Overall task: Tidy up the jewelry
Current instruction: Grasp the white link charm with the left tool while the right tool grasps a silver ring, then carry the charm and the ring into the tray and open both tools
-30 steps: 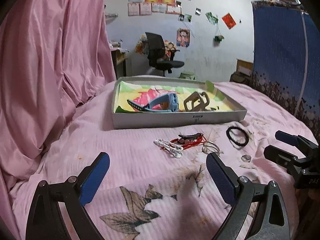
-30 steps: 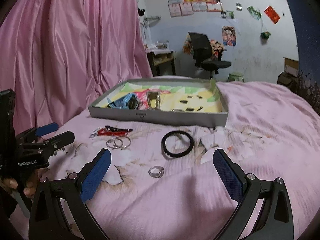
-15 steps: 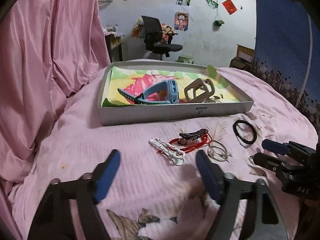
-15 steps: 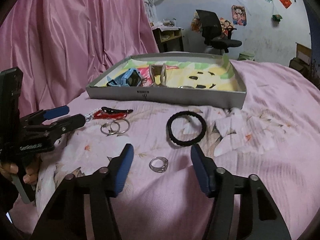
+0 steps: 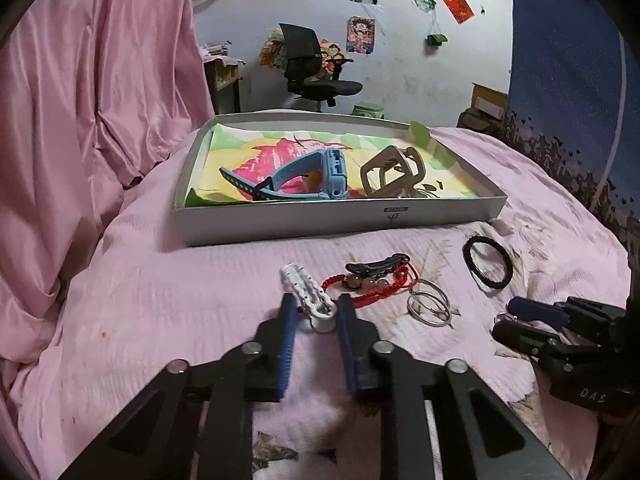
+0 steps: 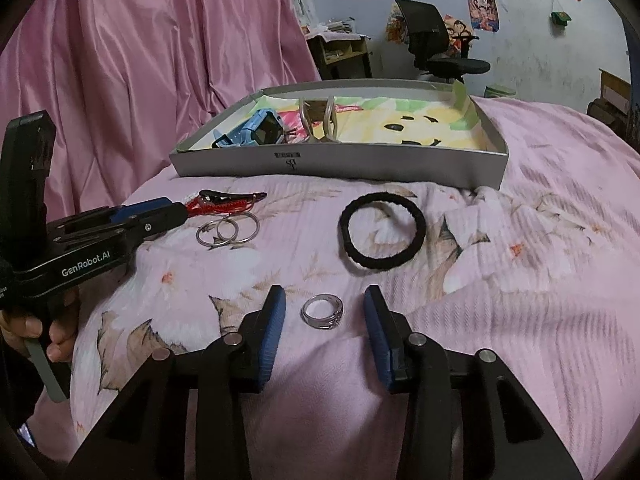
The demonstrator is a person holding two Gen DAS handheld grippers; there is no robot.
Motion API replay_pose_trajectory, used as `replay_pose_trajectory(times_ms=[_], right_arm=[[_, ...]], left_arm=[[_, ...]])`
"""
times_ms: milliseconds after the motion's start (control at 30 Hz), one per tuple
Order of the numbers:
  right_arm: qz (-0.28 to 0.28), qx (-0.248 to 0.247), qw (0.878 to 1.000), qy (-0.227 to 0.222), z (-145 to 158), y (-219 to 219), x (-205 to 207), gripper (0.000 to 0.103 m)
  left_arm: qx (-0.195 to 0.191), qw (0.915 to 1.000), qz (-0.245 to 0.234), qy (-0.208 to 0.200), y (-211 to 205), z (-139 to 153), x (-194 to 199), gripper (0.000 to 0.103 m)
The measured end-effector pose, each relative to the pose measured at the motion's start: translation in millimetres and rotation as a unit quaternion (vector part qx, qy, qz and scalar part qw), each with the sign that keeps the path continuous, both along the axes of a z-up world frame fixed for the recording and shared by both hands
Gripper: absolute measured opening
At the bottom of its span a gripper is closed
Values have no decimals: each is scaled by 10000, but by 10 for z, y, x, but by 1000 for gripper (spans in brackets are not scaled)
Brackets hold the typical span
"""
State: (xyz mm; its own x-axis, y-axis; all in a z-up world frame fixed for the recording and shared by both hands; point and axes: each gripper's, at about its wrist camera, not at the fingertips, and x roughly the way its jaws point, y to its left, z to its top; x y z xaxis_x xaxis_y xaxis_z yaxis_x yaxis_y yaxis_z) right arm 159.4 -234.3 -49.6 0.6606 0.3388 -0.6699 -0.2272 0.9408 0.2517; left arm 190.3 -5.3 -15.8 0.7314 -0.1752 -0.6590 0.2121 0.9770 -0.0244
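Here, on a pink bedspread (image 6: 520, 264), the left gripper (image 5: 316, 314) has just been closing and now pinches the near end of a white plastic hair clip (image 5: 306, 294). The right gripper (image 6: 323, 312), jaws also closing, straddles a silver metal ring (image 6: 322, 311) without touching it. A grey cardboard tray (image 6: 360, 160) sits behind.

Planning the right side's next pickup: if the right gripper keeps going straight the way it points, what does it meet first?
Most likely the silver ring, lying on the pink bedspread between the right gripper's open, just-closing jaws. The black hair tie lies beyond it.
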Motion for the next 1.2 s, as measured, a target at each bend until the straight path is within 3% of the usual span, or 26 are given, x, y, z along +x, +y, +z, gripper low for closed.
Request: replay_pose_trajectory(times_ms=[300, 500, 767, 1200], right_arm=[[66, 4, 10000, 41, -29, 37, 3, 19], [73, 34, 9999, -128, -5, 48, -39, 19], [148, 18, 9973, -713, 185, 68, -179, 19], [49, 241, 9940, -1065, 403, -47, -126, 19]], left_arm=[[-280, 9995, 146, -44, 85, -61, -128, 16], [-492, 9983, 176, -275, 120, -30, -311, 16], [-563, 9966, 86, -592, 55, 50, -511, 16], [-631, 9932, 100, -972, -43, 357, -303, 16]])
